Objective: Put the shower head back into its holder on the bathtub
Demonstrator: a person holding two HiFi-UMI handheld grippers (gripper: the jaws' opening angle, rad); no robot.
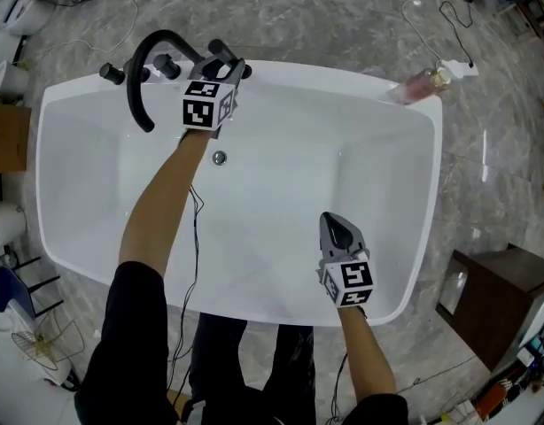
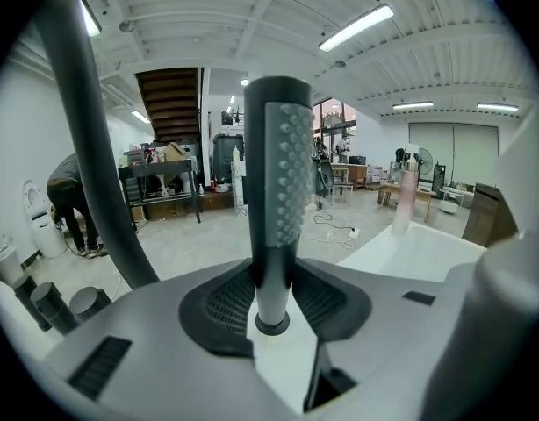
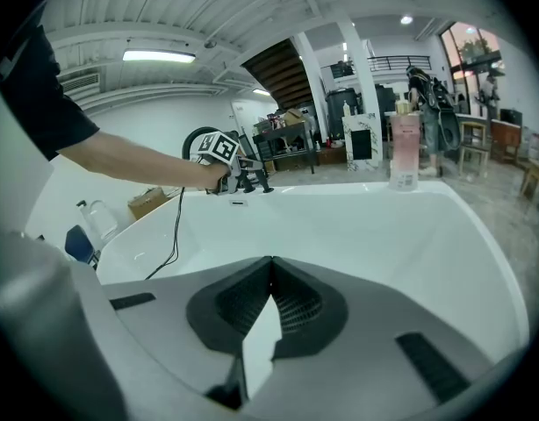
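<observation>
The left gripper (image 1: pixel 221 67) is clamped on the shower head (image 2: pixel 283 191), held upright at the bathtub (image 1: pixel 429 158) rim beside the curved spout (image 1: pixel 141 78). Lower it straight into the holder, which cannot be made out here, and release only once seated. The right gripper (image 1: pixel 336 228) is closed and empty. The tub looks dry, and a pink bottle (image 1: pixel 421 84) stands on its rim.

floor (image 1: pixel 325 11): grey marble | ceiling (image 2: pixel 208 7): white, strip lights (image 2: pixel 357 26) lit | staircase (image 2: pixel 168 103): dark wood | cabinet (image 1: pixel 507 304): brown
</observation>
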